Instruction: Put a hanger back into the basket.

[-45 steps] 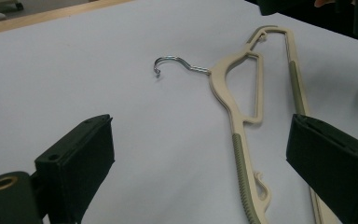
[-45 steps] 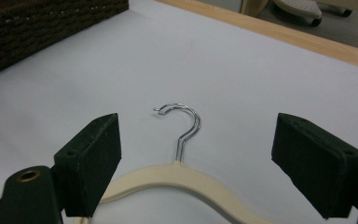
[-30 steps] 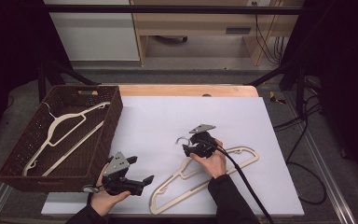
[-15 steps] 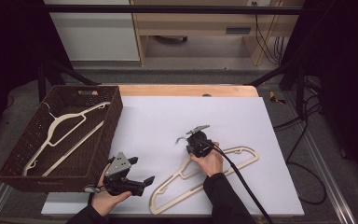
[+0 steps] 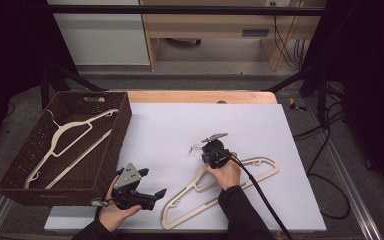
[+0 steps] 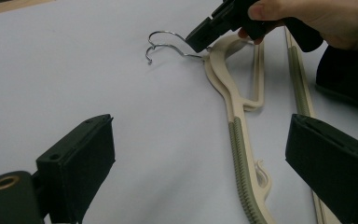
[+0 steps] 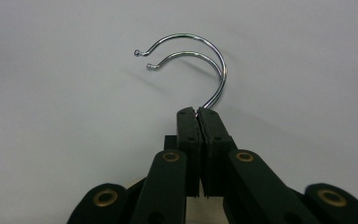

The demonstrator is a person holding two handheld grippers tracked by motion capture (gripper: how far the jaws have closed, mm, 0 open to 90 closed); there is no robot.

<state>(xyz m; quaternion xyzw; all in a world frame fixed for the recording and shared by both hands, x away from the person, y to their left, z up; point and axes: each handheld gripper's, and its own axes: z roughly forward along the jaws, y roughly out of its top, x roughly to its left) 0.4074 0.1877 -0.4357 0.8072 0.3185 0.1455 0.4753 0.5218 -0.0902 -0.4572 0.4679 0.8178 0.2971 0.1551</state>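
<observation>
The hanger [image 5: 220, 187] lay flat on the white sheet [image 5: 180, 125], to the right of the basket [image 5: 115, 150], with its long axis running from near left to far right and its metal hook [image 7: 200, 60] at the far end. The hook's wire was pinched at its base by the right gripper [image 7: 198, 114], whose jaws had just been closing and were now pressed together on it. The hook stuck out past the jaw tips and curled to the left. The left gripper [image 5: 152, 192] was held low, near the hanger's near end, with its jaws wide apart and nothing between them. Another hanger [image 5: 65, 137] lay in the basket. Since the earlier picture both hands had stayed where they were; the jaws alone had changed.
</observation>
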